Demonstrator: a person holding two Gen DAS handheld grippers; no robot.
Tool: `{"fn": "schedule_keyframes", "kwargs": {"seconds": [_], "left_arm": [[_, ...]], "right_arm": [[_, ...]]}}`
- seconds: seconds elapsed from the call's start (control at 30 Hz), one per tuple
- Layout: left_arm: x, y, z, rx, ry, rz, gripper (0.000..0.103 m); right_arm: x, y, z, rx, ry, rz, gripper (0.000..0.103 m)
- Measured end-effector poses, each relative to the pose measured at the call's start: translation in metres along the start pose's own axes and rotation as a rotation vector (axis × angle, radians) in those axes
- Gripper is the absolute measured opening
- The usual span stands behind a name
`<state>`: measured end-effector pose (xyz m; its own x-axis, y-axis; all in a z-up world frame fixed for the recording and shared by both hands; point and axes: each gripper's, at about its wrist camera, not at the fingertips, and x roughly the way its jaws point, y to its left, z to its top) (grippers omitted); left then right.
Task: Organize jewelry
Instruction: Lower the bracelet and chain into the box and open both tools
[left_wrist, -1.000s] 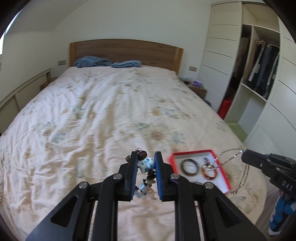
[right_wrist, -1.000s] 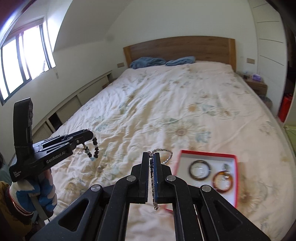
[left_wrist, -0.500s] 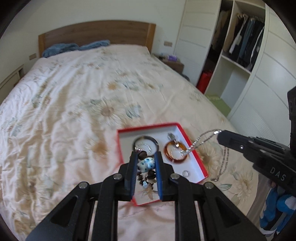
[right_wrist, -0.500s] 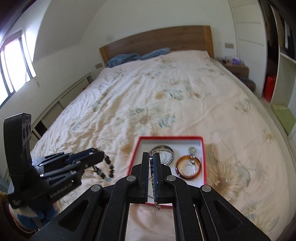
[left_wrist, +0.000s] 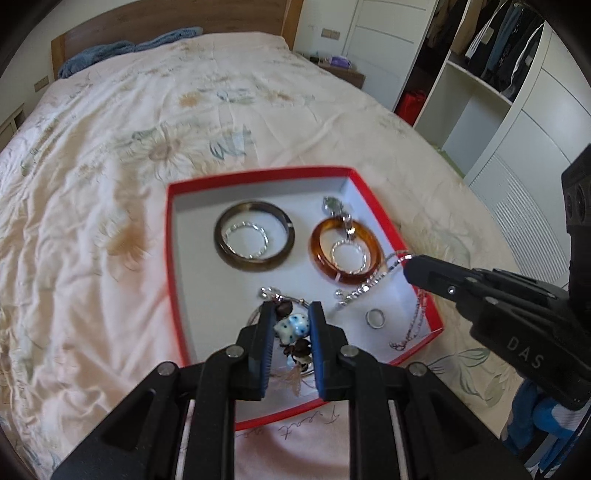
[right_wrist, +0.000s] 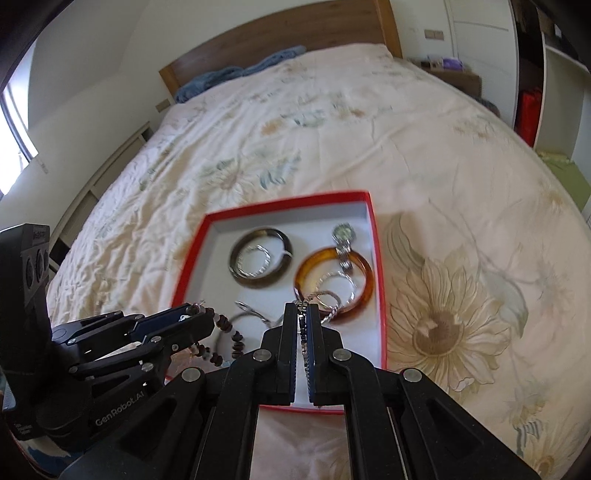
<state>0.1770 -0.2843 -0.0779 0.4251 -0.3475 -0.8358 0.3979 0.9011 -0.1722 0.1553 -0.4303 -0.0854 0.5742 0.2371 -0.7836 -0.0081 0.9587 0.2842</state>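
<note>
A red-rimmed box (left_wrist: 171, 236) with a white floor lies on the bed. In it are a dark bangle (left_wrist: 255, 240), an amber bangle (left_wrist: 347, 251), silver rings and a small ring (left_wrist: 376, 318). My left gripper (left_wrist: 290, 317) is shut on a beaded bracelet (left_wrist: 293, 326) with a blue-spotted white bead, low over the box's near part. My right gripper (right_wrist: 303, 314) is shut on a silver chain (left_wrist: 369, 286), which hangs into the box's right side. In the right wrist view the box (right_wrist: 380, 295) and the left gripper (right_wrist: 201, 319) with the bracelet (right_wrist: 229, 332) show too.
The bed's floral quilt (left_wrist: 147, 129) surrounds the box. Blue pillows (left_wrist: 110, 55) lie at the wooden headboard. An open wardrobe (left_wrist: 498, 74) stands to the right, with a nightstand (left_wrist: 340, 68) beside the bed.
Both grippers have moved forward and down over the red box. The bracelet and the chain now hang inside it. Both stay shut.
</note>
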Motion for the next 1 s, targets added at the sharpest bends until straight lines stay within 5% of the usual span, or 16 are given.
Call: {"fn": "schedule_keyframes", "kwargs": {"seconds": [0.53,0.73,1.0], "left_arm": [[0.034,0.005,-0.022,-0.026,0.08,-0.029,0.018],[0.029,0.002,-0.022,-0.02,0.076,-0.047,0.019],[0.011,-0.003,-0.022,-0.003,0.054,-0.061,0.025]], "right_arm": [[0.023,-0.011,-0.012,-0.003,0.051,-0.063,0.008],[0.018,-0.008,-0.015,-0.012,0.055,-0.076,0.026],[0.005,-0.003,-0.023,-0.012,0.067,-0.084,0.035]]}}
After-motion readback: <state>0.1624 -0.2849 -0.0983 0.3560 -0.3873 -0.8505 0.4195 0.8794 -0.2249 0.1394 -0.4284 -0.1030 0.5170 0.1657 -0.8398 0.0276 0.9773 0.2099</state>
